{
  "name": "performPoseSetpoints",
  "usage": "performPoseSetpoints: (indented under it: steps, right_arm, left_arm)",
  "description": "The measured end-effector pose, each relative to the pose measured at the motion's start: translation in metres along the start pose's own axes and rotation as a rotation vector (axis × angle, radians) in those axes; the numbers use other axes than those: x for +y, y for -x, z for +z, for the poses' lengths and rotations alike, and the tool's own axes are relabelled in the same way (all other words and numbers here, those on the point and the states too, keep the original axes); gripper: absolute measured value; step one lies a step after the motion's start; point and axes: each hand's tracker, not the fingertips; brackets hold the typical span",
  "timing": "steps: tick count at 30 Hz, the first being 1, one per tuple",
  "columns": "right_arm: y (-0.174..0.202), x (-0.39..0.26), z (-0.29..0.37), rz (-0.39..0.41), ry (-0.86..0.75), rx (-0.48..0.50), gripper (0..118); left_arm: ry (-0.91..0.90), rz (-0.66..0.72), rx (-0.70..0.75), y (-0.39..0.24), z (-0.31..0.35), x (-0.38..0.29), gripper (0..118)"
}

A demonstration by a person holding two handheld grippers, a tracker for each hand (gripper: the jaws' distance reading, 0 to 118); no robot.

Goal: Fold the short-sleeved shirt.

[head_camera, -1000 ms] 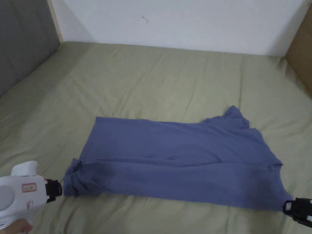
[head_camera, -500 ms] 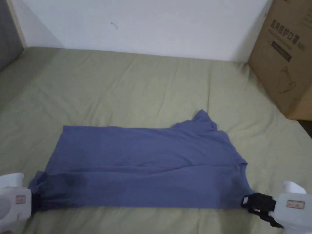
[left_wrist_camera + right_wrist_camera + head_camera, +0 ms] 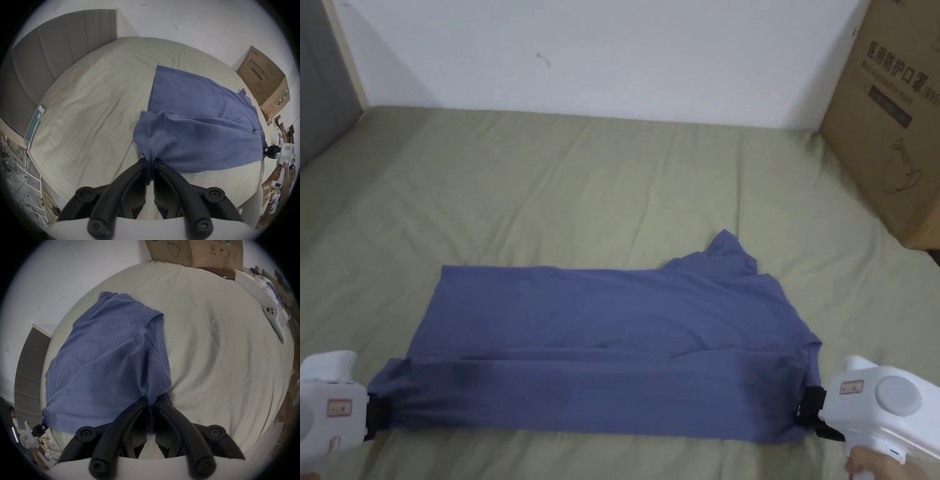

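A blue short-sleeved shirt [image 3: 612, 337] lies lengthwise across the olive bed sheet [image 3: 581, 187], one sleeve poking up at the back right. My left gripper [image 3: 376, 417] is shut on the near left corner, at the hem; the left gripper view shows blue cloth [image 3: 186, 133] pinched between its jaws [image 3: 150, 160]. My right gripper [image 3: 811, 412] is shut on the near right corner by the collar, with the shirt [image 3: 105, 361] bunched into its jaws [image 3: 151, 400]. The near edge hangs lifted and taut between both grippers.
A large cardboard box [image 3: 894, 112] stands at the bed's right back corner by the white wall. A grey padded headboard [image 3: 56, 56] runs along the left. A phone [image 3: 34, 126] lies near the left edge, and a white controller [image 3: 274, 321] at the right edge.
Both grippers came in to the shirt's near corners and closed on them. The near edge has lifted and pulled taut. The head camera turned right, bringing the box into view.
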Motion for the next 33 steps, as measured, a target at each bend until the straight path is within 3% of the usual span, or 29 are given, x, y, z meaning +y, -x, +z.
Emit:
performPoseSetpoints:
  steps: [6,9,16,17,18,20,21,23,26,27,28,29,30,33]
  right_arm:
    - [-0.022,-0.005,0.052,-0.023,-0.033,0.084,7]
    - [-0.036,-0.024,0.073,0.029,-0.020,0.050,7]
    - [-0.077,-0.093,0.066,0.005,0.090,0.013,10]
    - [-0.079,-0.096,0.064,0.007,0.087,0.043,23]
    - [-0.078,-0.097,0.064,-0.005,0.069,0.050,49]
    - [-0.070,-0.093,0.068,0.011,0.073,0.024,83]
    - [-0.068,-0.091,0.073,0.024,0.074,0.035,83]
    - [-0.061,-0.083,0.088,0.067,0.028,0.039,83]
    - [-0.050,-0.063,0.110,0.130,-0.051,-0.001,77]
    - [-0.045,-0.054,0.116,0.146,-0.080,-0.005,59]
    - [-0.041,-0.045,0.118,0.157,-0.097,0.008,35]
    - [-0.036,-0.036,0.120,0.161,-0.116,0.022,10]
    - [-0.030,-0.026,0.119,0.160,-0.135,0.031,1]
    - [-0.014,0.003,0.099,0.133,-0.163,0.016,0]
  left_arm:
    - [-0.010,-0.020,-0.059,0.006,0.027,-0.003,4]
    - [0.010,-0.046,-0.050,0.011,0.034,-0.017,4]
    - [0.158,-0.157,0.029,0.017,0.022,-0.074,4]
    - [0.154,-0.157,0.038,0.019,0.019,-0.077,4]
    - [0.135,-0.143,0.006,0.022,0.020,-0.076,10]
    - [0.116,-0.067,-0.013,0.026,0.023,-0.070,43]
    - [0.111,-0.043,-0.020,0.025,0.027,-0.066,59]
    - [0.065,-0.031,-0.016,0.023,0.037,-0.059,66]
    - [-0.062,0.004,-0.054,0.021,0.062,-0.038,67]
    - [-0.098,0.023,-0.077,0.016,0.068,-0.029,64]
    - [-0.124,0.037,-0.101,0.016,0.072,-0.020,55]
    - [-0.149,0.058,-0.132,0.011,0.075,-0.010,33]
    - [-0.185,0.084,-0.172,0.004,0.077,-0.002,0]
    - [-0.200,0.091,-0.216,-0.017,0.056,0.021,0]
